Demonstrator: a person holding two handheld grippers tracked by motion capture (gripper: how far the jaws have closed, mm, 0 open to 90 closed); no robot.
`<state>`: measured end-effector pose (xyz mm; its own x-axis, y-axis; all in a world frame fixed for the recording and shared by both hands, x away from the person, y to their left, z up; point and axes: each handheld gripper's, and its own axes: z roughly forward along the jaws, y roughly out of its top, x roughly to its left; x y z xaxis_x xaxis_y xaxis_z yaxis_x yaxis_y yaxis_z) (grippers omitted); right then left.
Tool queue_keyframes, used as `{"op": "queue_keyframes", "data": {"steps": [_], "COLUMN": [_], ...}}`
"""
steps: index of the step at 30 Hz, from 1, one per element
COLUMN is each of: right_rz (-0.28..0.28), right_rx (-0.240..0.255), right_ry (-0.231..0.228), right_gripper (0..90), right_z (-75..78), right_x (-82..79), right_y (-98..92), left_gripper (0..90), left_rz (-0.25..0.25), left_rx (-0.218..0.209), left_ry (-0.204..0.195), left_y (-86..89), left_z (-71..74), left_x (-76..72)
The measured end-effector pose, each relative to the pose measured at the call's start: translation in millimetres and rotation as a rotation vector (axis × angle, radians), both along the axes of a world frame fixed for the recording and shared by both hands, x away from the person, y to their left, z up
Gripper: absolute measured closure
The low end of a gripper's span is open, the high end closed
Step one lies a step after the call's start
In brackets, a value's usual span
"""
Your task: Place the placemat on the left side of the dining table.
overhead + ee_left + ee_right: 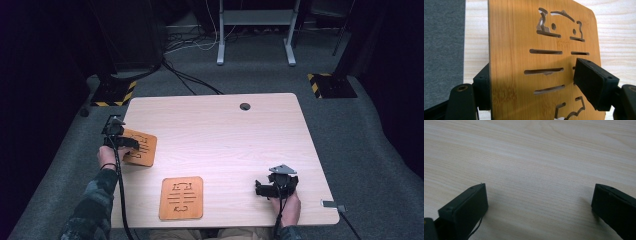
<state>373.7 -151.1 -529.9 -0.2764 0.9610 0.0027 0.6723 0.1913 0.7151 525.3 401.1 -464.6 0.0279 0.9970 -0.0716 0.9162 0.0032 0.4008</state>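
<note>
Two orange-brown wooden boards with cut-out slots lie on the pale table [225, 135]. One board [141, 148] sits at the left edge, and my left gripper [119, 141] reaches onto its left side. In the left gripper view this board [519, 50] runs between the jaws: one finger [482, 88] is tucked under its left edge and the other pad [592, 83] stands just off its top face, so the left gripper [534, 71] is open. The second board [181, 197] lies flat near the front edge. At the front right, my right gripper [276, 186] [539, 192] is open over bare wood.
A round cable hole [245, 106] sits near the table's far edge. A small metal clip [332, 204] juts from the front right corner. Grey carpet surrounds the table, with striped stand bases [116, 93] [330, 85] and a desk frame [255, 30] behind.
</note>
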Motion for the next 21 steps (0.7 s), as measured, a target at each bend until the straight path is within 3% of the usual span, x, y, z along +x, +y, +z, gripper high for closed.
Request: {"op": "queue_keyframes", "data": {"steps": [8, 16, 18, 20, 21], "right_rz": [0.0, 0.001, 0.0, 0.0, 0.001], "right_rx": [0.0, 0.0, 0.0, 0.0, 0.0], "right_ry": [0.0, 0.0, 0.0, 0.0, 0.0], "right_gripper": [0.0, 0.0, 0.0, 0.0, 0.0], "right_z": [0.0, 0.0, 0.0, 0.0, 0.0], "right_x": [0.0, 0.0, 0.0, 0.0, 0.1], "right_y": [0.0, 0.0, 0.0, 0.0, -0.1], "left_gripper": [24.2, 20.4, 18.2, 15.7, 15.2], "left_rz": [0.006, 0.001, -0.021, -0.023, -0.027], "left_rx": [-0.009, -0.034, 0.003, -0.015, -0.001], "left_ry": [0.007, -0.034, -0.052, -0.06, -0.073], "left_y": [1.1, 1.6, -0.5, -0.7, -0.7], "left_z": [-2.9, -1.6, -1.8, -3.0, -3.6], "left_x": [1.6, -4.0, -7.9, -11.6, -13.8]}}
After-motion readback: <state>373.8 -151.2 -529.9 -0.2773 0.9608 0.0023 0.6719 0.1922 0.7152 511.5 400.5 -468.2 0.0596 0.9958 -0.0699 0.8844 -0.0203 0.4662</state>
